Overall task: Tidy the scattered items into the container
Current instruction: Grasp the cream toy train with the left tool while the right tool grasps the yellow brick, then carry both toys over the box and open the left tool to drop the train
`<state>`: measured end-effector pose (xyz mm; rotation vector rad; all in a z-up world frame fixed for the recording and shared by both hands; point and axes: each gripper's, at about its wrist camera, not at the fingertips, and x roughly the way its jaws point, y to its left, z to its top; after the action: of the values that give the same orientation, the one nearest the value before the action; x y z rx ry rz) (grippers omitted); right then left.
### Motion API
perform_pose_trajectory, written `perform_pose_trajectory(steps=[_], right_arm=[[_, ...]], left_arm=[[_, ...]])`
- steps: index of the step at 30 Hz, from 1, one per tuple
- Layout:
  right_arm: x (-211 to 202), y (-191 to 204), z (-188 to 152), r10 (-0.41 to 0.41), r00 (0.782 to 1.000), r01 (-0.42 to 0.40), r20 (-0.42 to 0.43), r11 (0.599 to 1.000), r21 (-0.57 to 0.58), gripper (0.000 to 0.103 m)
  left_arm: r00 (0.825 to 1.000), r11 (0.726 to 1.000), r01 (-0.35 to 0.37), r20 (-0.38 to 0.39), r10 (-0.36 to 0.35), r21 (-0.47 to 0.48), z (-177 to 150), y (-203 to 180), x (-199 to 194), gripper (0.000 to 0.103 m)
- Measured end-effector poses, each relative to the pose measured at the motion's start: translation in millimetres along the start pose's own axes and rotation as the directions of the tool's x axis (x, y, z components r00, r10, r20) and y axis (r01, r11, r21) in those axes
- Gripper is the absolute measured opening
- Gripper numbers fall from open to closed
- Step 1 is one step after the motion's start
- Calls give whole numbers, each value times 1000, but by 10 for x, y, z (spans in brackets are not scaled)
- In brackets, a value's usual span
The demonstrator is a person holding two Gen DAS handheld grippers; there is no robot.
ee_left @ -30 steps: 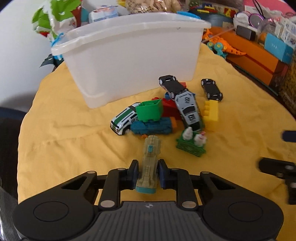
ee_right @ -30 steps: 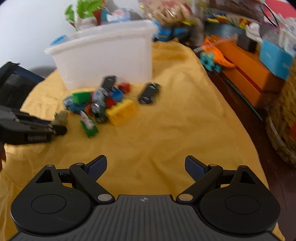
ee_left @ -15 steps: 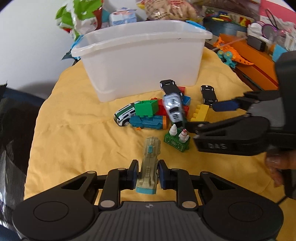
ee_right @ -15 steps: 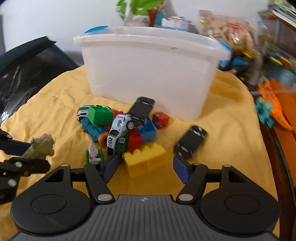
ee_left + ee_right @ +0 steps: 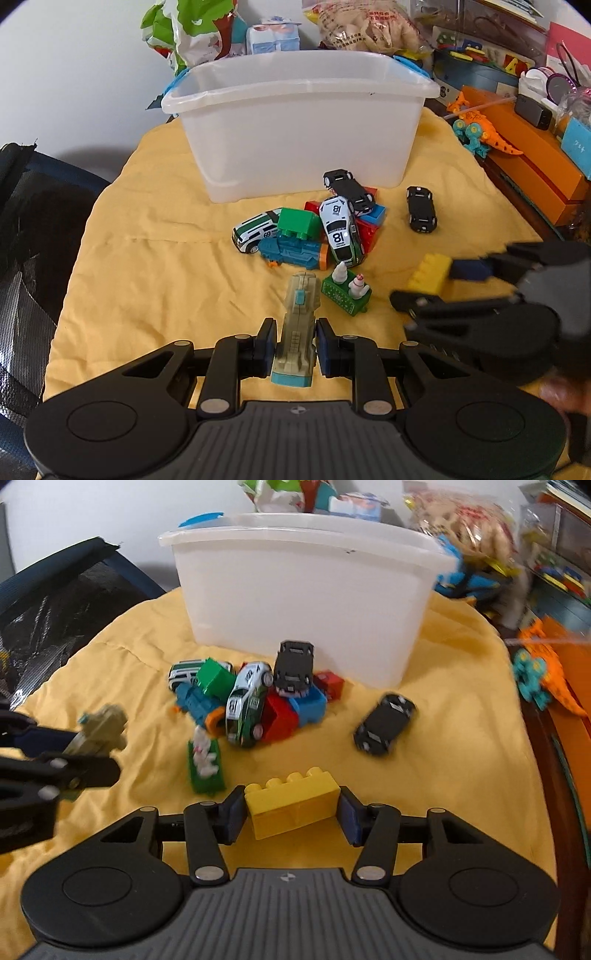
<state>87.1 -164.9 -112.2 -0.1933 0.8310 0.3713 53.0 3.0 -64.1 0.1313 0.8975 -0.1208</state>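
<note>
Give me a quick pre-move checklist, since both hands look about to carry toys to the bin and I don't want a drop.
1. Left gripper hold on the beige toy train: ok, fingers clamped on both its sides.
2. Right gripper hold on the yellow brick: not ok yet; the brick sits between the fingers, which are closing, and the right one shows a gap.
3. White container open on top: ok, no lid on it.
4. Room inside the container: cannot tell, its floor is hidden.
5. Path to the container: not ok for a low carry, the toy pile lies in front of it.
6. Grippers apart from each other: ok, they do not touch.
</note>
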Motion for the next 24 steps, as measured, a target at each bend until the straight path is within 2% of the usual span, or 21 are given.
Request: perform_pose_trajectory(steps=[6, 12, 17, 24], right_arm=[[-301, 9, 24, -27, 1000, 27, 12, 997, 67, 55], [-501, -16, 193, -39, 998, 35, 41, 995, 97, 55], [-596, -59, 360, -44, 996, 36, 73, 994, 99, 55], [-680, -208, 817, -72, 984, 56, 165, 994, 99, 55]], left_arm=[[999, 999, 30, 18, -29, -41, 12, 72, -121, 26], [998, 1000, -7, 65, 7, -8, 146, 74, -247, 26], [992, 999, -25, 122, 20, 38, 359, 86, -344, 26], [980, 999, -33, 196, 26, 28, 781, 235, -383, 26]])
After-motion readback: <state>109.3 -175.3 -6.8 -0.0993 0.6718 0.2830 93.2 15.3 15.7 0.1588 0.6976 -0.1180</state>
